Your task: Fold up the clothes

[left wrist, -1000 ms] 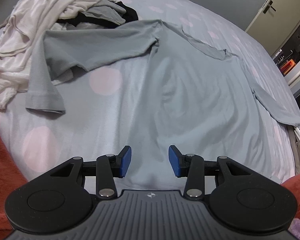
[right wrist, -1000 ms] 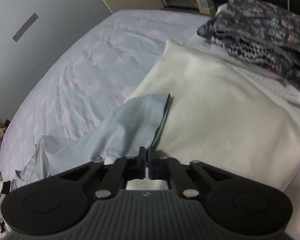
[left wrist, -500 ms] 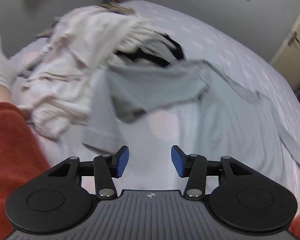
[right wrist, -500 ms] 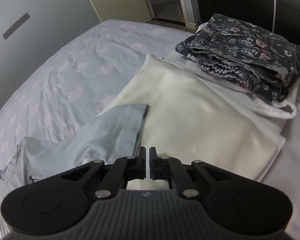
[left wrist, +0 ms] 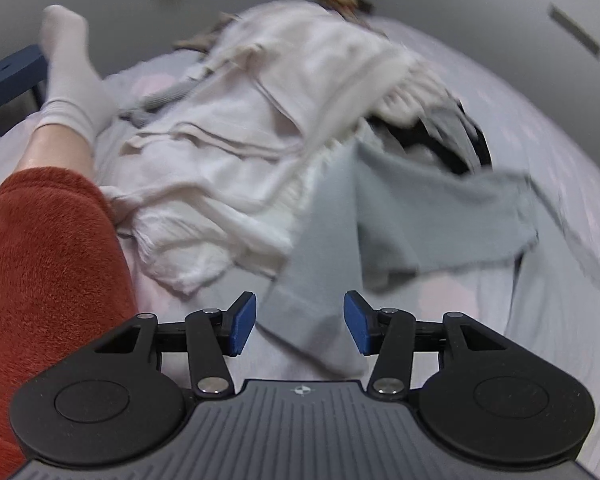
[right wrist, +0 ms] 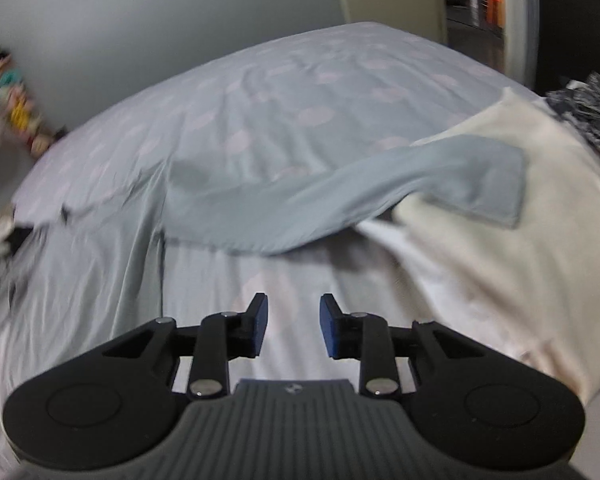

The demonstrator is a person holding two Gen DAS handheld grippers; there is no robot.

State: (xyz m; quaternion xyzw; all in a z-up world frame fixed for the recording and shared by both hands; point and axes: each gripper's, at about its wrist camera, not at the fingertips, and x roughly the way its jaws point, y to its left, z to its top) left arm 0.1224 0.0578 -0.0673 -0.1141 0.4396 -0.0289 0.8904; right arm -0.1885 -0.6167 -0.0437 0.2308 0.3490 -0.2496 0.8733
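A grey long-sleeved shirt [left wrist: 440, 220] lies spread on the bed. Its left sleeve cuff [left wrist: 312, 320] lies between the blue pads of my open left gripper [left wrist: 300, 326], which hovers just over it. In the right wrist view the shirt's other sleeve [right wrist: 340, 196] drapes across the bed, its cuff [right wrist: 488, 184] resting on a folded cream garment [right wrist: 500, 272]. My right gripper [right wrist: 292, 330] stands open over the bare sheet, below that sleeve, with nothing between its fingers.
A heap of cream and black clothes [left wrist: 240, 152] lies behind the left sleeve. A person's red-clad leg [left wrist: 40, 280] and white sock [left wrist: 68, 72] sit at the left. A dark floral folded garment [right wrist: 592, 116] lies at the far right. The spotted bedsheet [right wrist: 300, 100] stretches beyond.
My left gripper swung left and down to the left sleeve cuff. My right gripper opened, let go of the right sleeve, and pulled back; the sleeve now lies across the cream garment.
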